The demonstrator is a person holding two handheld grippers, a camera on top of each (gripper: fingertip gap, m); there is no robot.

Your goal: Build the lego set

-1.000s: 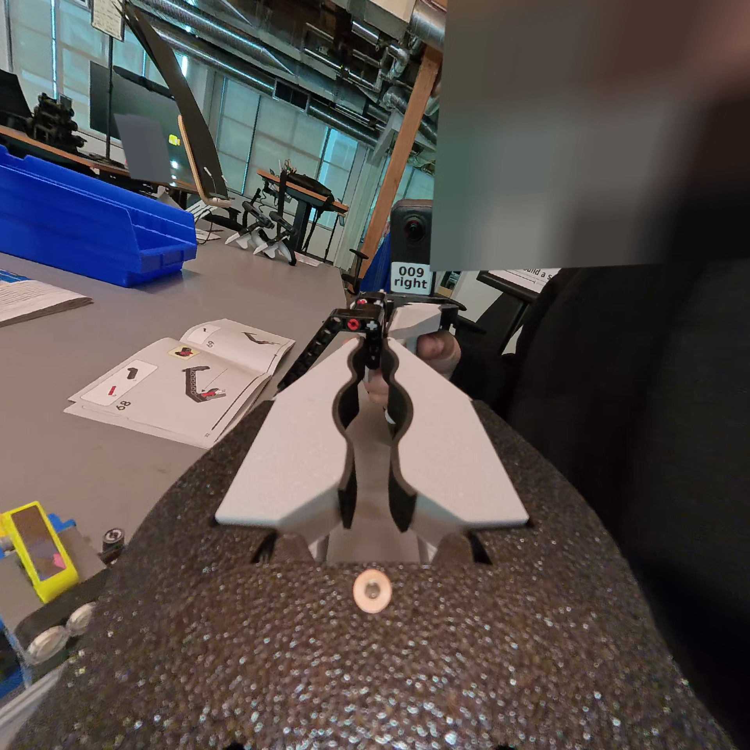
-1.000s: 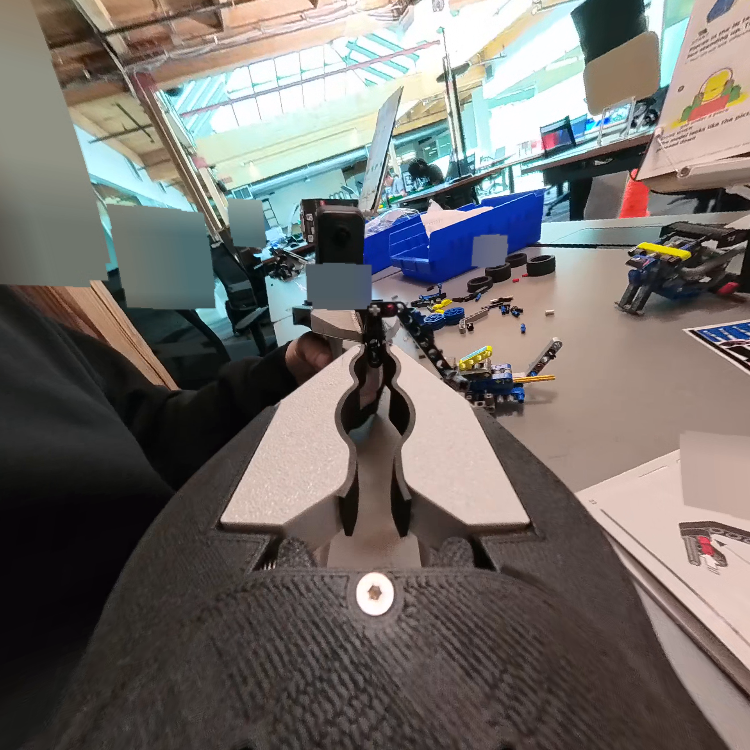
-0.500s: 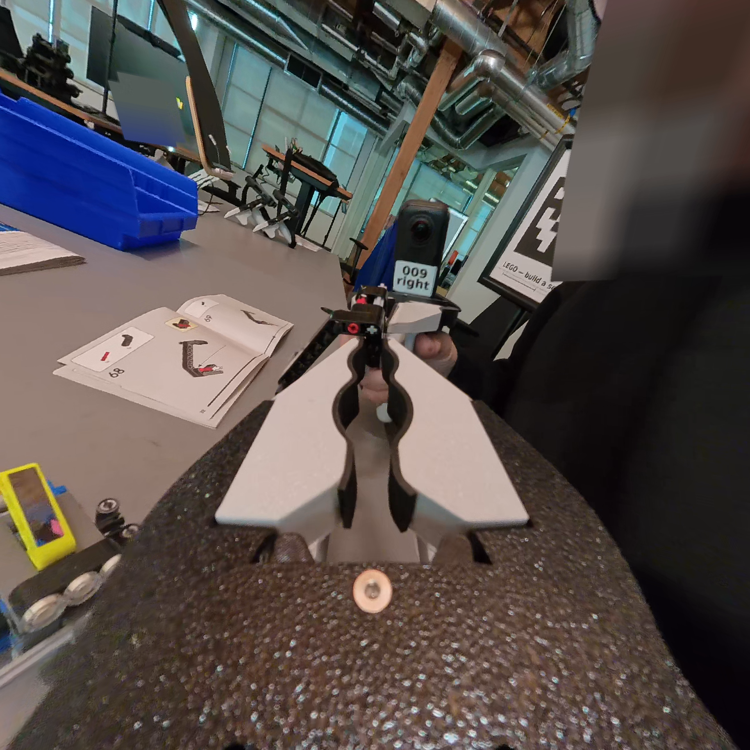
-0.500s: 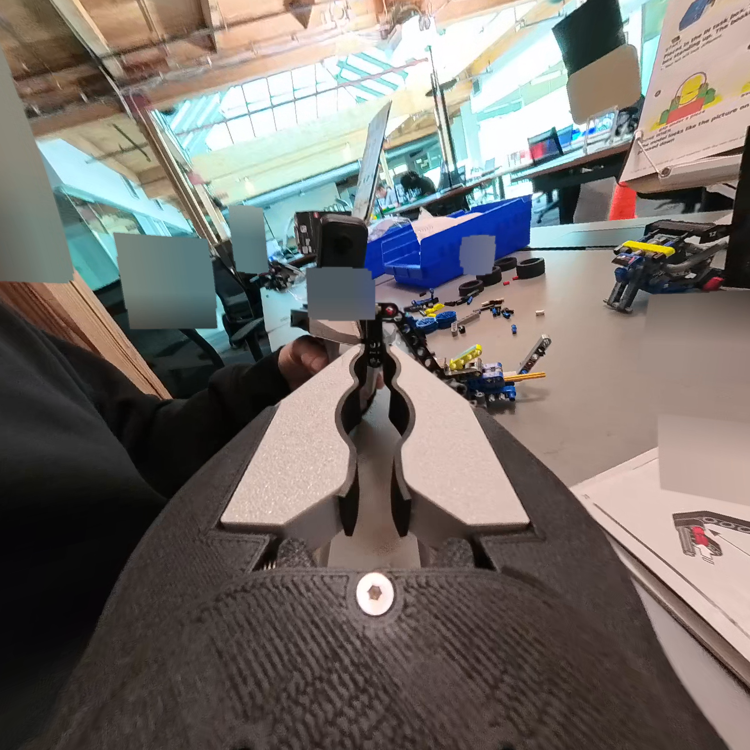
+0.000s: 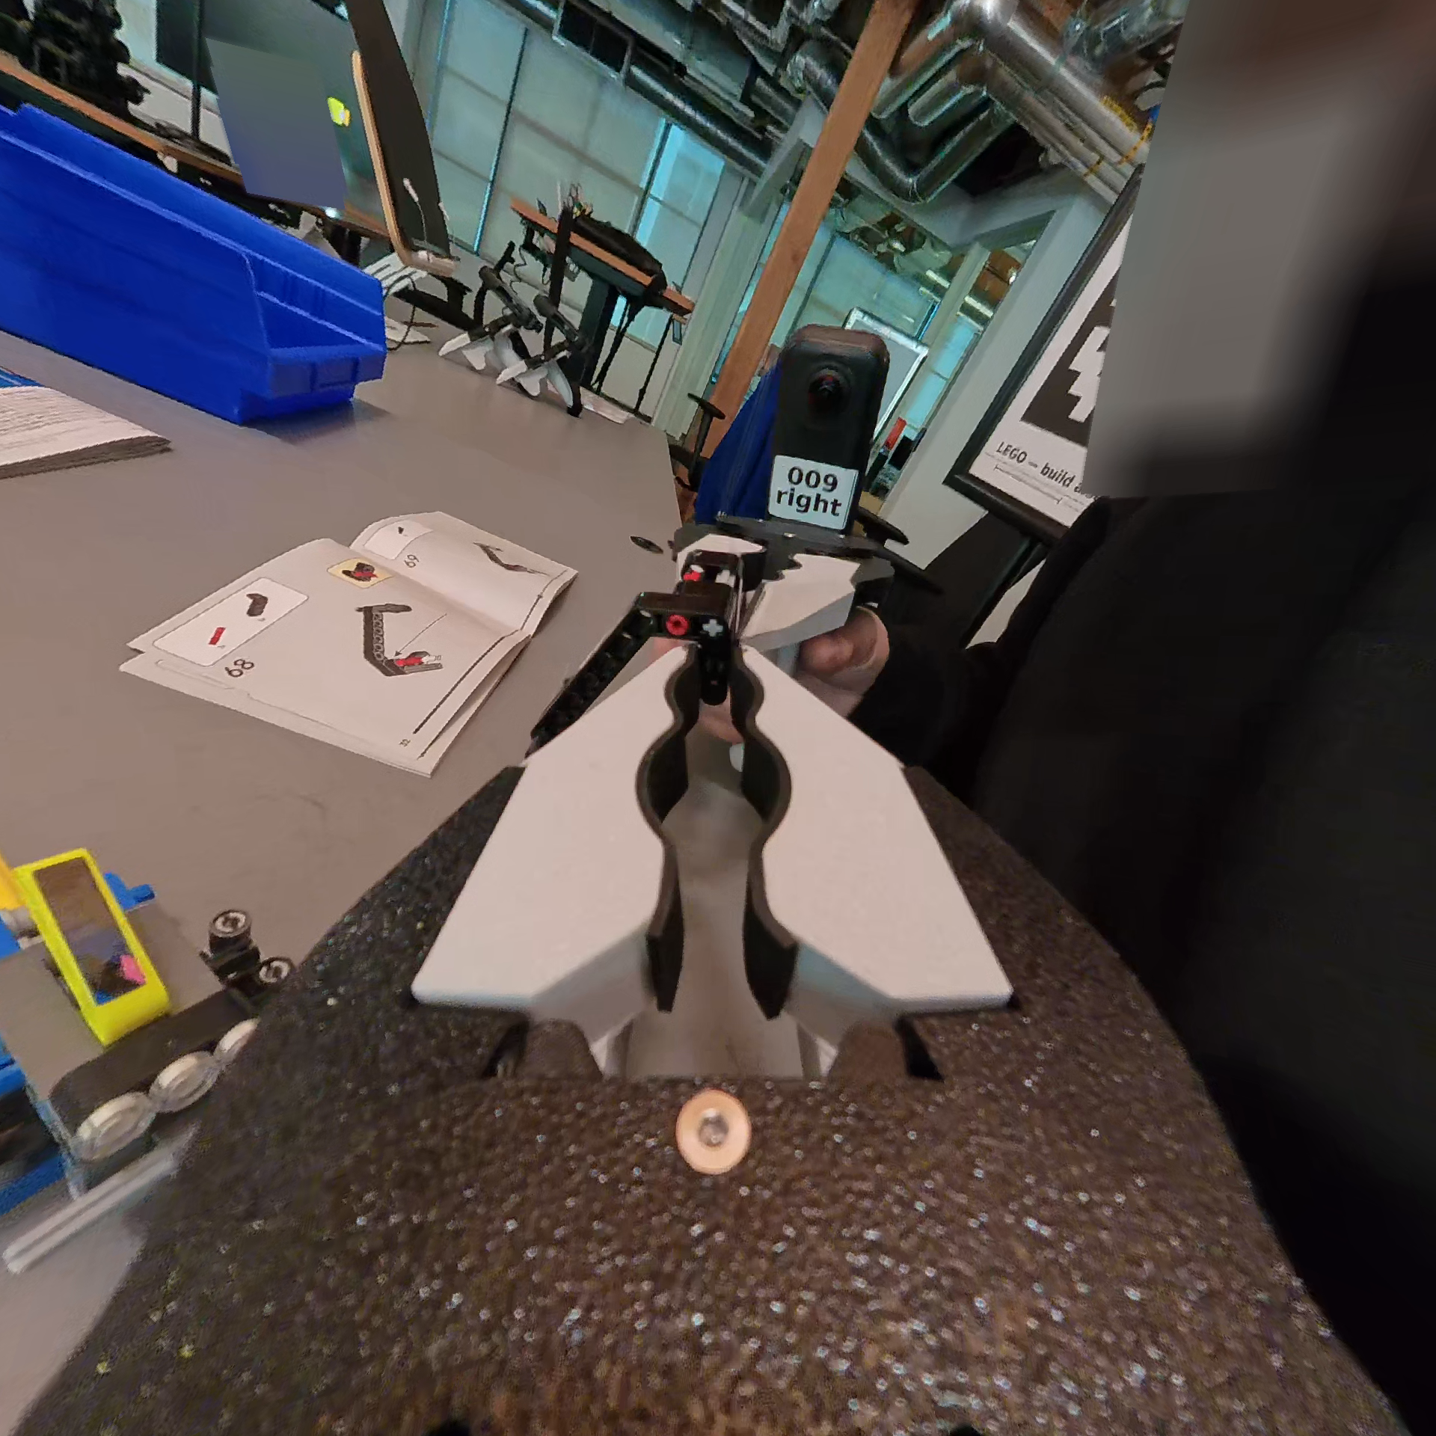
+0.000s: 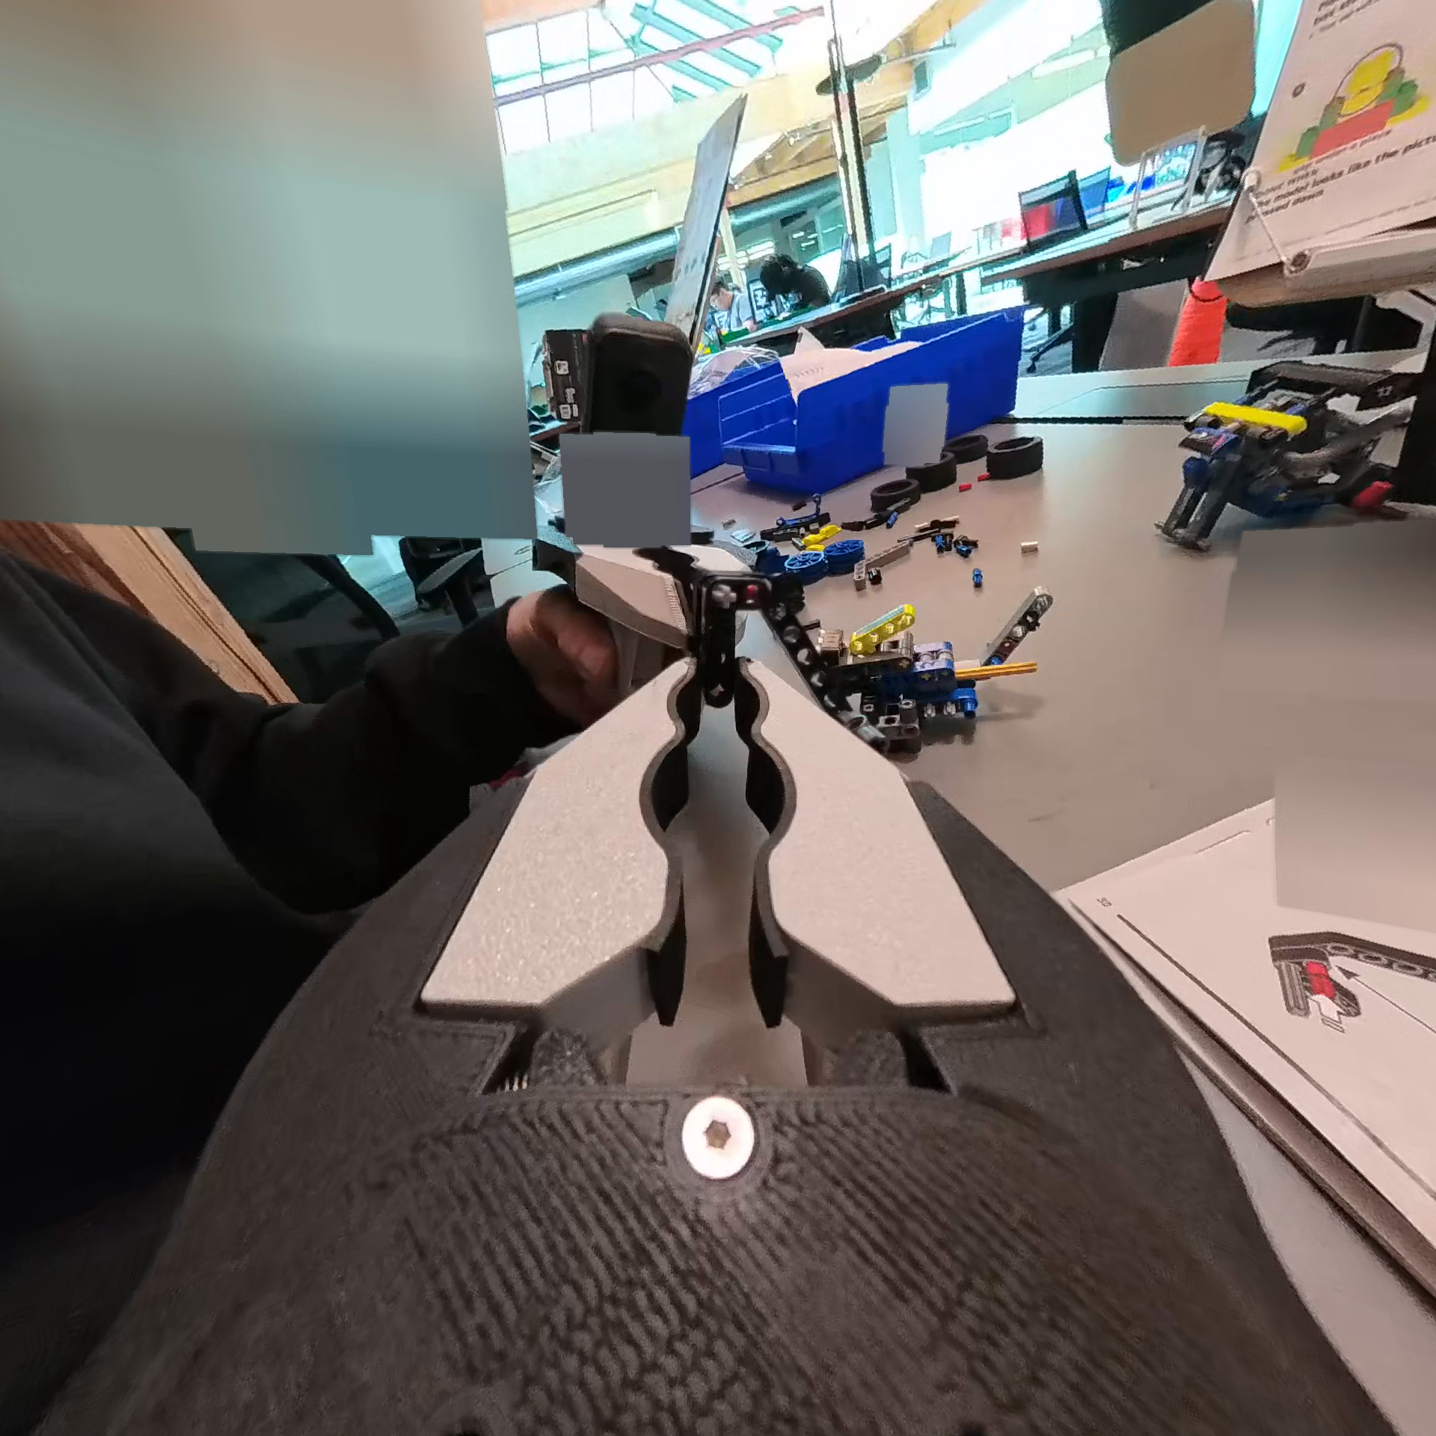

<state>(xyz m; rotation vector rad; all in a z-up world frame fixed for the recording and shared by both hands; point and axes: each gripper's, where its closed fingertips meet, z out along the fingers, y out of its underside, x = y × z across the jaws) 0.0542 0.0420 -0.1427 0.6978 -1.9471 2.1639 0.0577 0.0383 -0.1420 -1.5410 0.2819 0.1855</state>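
Both our grippers are clamped on the same black beam assembly, held in the air over the grey table's near edge. Left gripper: jaws narrow, pads pinching the short black leg that hangs below the corner with the red pin and white axle end. Right gripper: jaws narrow too, pinching a short black leg of that corner from the opposite side; seen from the left, its tips meet the piece just behind the corner. A long black holed beam slopes from the corner down toward the table.

Around us: instruction booklet open to a drawing of an angled black beam with a red part, blue bin, partial blue and yellow build beside the beam's lower end, loose parts and tyres farther back.

Progress, our read: the angled beam sub-assembly looks built, red pin seated. We can't tell if it's fully pressed home or where it goes next.
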